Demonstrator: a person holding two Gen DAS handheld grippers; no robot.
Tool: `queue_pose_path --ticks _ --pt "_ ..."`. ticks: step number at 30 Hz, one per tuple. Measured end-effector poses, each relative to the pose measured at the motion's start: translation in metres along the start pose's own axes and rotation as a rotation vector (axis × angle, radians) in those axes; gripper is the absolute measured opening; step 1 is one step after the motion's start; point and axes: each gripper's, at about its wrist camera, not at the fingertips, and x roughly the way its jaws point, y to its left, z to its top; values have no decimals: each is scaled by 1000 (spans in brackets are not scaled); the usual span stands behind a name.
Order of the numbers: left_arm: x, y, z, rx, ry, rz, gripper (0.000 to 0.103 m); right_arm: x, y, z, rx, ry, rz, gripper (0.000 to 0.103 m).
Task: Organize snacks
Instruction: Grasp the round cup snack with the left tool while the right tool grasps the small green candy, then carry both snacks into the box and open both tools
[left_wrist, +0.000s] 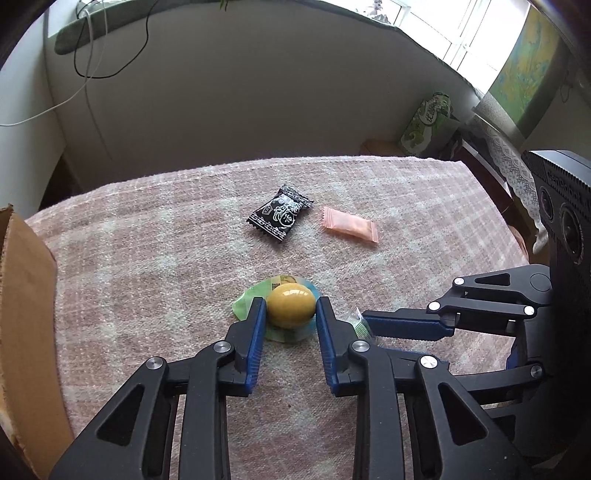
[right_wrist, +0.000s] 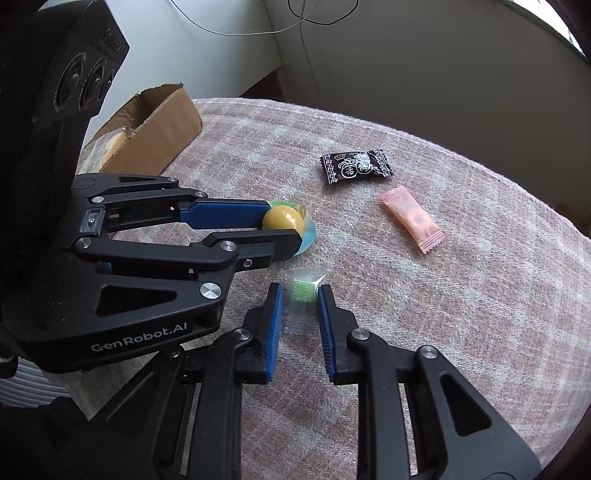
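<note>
My left gripper (left_wrist: 290, 306) is shut on a yellow jelly cup (left_wrist: 290, 305) with a green foil lid, resting on the pink checked cloth; it also shows in the right wrist view (right_wrist: 284, 220). My right gripper (right_wrist: 300, 301) is shut on a clear-wrapped green candy (right_wrist: 303, 295), just right of the left gripper (right_wrist: 282, 225). Its fingers (left_wrist: 402, 325) show in the left wrist view. A black wrapped candy (left_wrist: 279, 215) (right_wrist: 355, 166) and a pink wrapped candy (left_wrist: 350, 229) (right_wrist: 413, 223) lie further back on the cloth.
An open cardboard box (right_wrist: 147, 125) stands at the table's left; its wall (left_wrist: 26, 314) shows in the left wrist view. A pale wall with cables rises behind the table (left_wrist: 147, 229). A green bag (left_wrist: 428, 125) sits beyond the far right corner.
</note>
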Motion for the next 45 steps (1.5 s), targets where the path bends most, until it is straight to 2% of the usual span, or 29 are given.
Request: queue_pose_path --ticks 8,17,22,34,45 --pt "-15 5 -3 -21 -26 3 25 -15 -1 0 24 -19 -3 19" --pt "-53 8 -3 -57 -85 -3 26 -44 4 7 41 -65 1 19" --pt "-83 18 -12 -127 -123 1 26 -63 15 11 38 -94 13 19" --pt "-151 60 -61 -262 -181 58 26 -85 80 26 -43 -133 85 19" --pt "-196 103 -103 -358 -223 154 25 -82 146 50 -155 -140 155 19"
